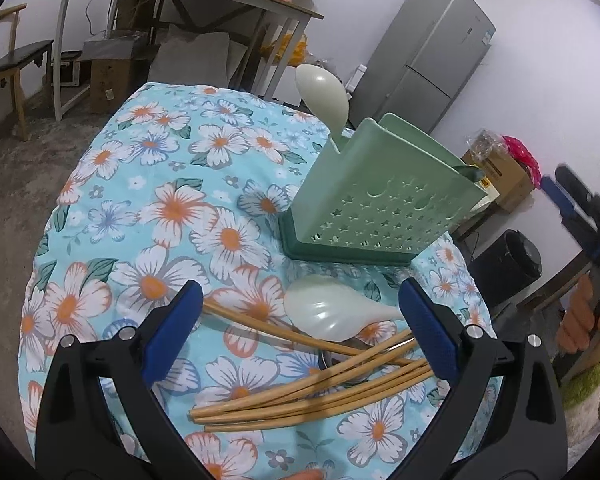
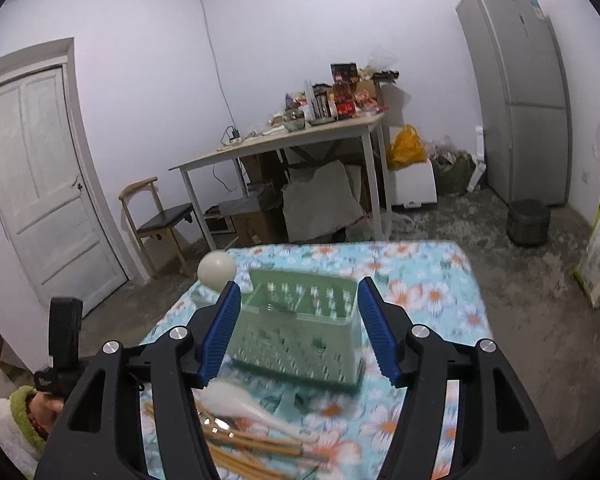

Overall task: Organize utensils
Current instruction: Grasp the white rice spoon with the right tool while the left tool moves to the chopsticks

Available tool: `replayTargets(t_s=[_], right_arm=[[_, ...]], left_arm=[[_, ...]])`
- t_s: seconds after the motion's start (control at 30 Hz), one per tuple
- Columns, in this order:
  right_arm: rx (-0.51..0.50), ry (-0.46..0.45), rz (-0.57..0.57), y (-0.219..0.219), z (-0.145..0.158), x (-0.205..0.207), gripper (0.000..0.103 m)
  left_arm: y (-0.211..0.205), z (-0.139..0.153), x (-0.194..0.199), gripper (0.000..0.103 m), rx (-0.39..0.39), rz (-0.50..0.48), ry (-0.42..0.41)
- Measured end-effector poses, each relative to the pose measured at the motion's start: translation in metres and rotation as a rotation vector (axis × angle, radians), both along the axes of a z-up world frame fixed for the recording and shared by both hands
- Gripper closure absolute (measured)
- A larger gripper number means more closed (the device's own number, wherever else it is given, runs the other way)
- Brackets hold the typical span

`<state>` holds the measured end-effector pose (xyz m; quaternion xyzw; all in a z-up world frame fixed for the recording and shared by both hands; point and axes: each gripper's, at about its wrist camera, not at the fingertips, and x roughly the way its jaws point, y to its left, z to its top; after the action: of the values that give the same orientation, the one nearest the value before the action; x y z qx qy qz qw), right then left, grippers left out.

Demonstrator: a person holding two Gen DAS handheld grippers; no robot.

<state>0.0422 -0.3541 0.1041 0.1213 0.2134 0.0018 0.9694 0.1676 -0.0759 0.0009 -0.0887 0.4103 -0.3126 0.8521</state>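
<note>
While both grippers hang over the floral-cloth surface, neither has hold of anything. Left gripper: jaws spread wide, nothing pressed between the blue pads; a white rice spoon, a bundle of bamboo chopsticks and a metal spoon partly hidden beneath them lie on the cloth between and below the fingers. Right gripper: jaws parted, pads clear, framing the green utensil holder ahead of it; this view is blurred. Holder stands upright on its darker base, just beyond the loose utensils. A second white spoon stands in the holder's left end, bowl up. Something dark green shows at the holder's right end; cannot identify it.
</note>
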Motion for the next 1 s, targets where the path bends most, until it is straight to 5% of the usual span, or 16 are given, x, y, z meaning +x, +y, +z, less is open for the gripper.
replayTargets(t_s=[0.33, 1.0], right_arm=[[0.002, 0.204, 0.067, 0.042, -0.076, 0.008, 0.042], [-0.681, 0.427, 0.417, 0.146, -0.136, 0.06, 0.052]], left_arm=[[-0.005, 0.0, -0.003, 0.009, 0.058, 0.005, -0.032], [0.035, -0.007, 0.023, 0.009, 0.081, 0.16, -0.031]])
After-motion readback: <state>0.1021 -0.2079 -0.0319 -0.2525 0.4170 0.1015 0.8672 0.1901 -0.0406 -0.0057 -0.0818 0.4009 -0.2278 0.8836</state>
